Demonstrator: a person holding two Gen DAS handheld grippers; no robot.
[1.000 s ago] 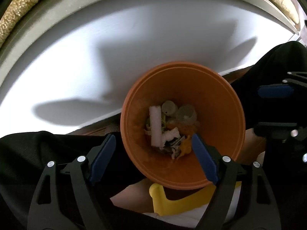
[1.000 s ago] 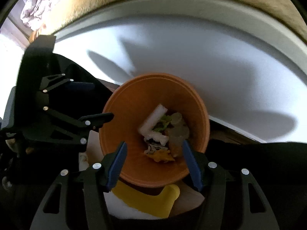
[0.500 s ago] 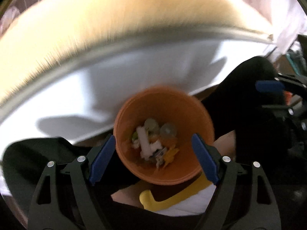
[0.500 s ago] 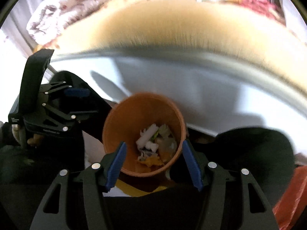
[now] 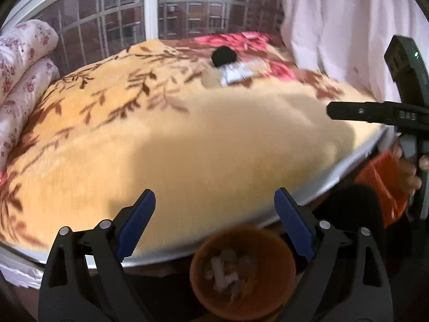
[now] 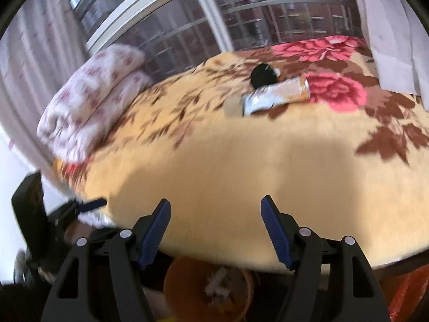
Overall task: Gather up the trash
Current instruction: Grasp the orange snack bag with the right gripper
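An orange bin (image 5: 242, 273) with scraps of trash stands on the floor below the bed edge; it also shows low in the right wrist view (image 6: 207, 289). A silver and orange snack wrapper (image 6: 276, 95) lies far across the bed next to a black round object (image 6: 262, 75); both also show in the left wrist view, wrapper (image 5: 236, 72), black object (image 5: 224, 56). My left gripper (image 5: 214, 214) is open and empty above the bed's near edge. My right gripper (image 6: 215, 220) is open and empty, also over the near edge.
The bed has a yellow blanket (image 5: 161, 134) with brown leaves and pink flowers. Folded floral quilts (image 6: 88, 102) lie at the left. A window (image 5: 166, 5) and white curtain (image 5: 348, 26) stand behind. A red bag (image 5: 383, 185) is at the right.
Both grippers have lifted and tilted up from looking down into the orange bin; the bed top, wrapper and window are now in view, and the bin has dropped to the bottom edge.
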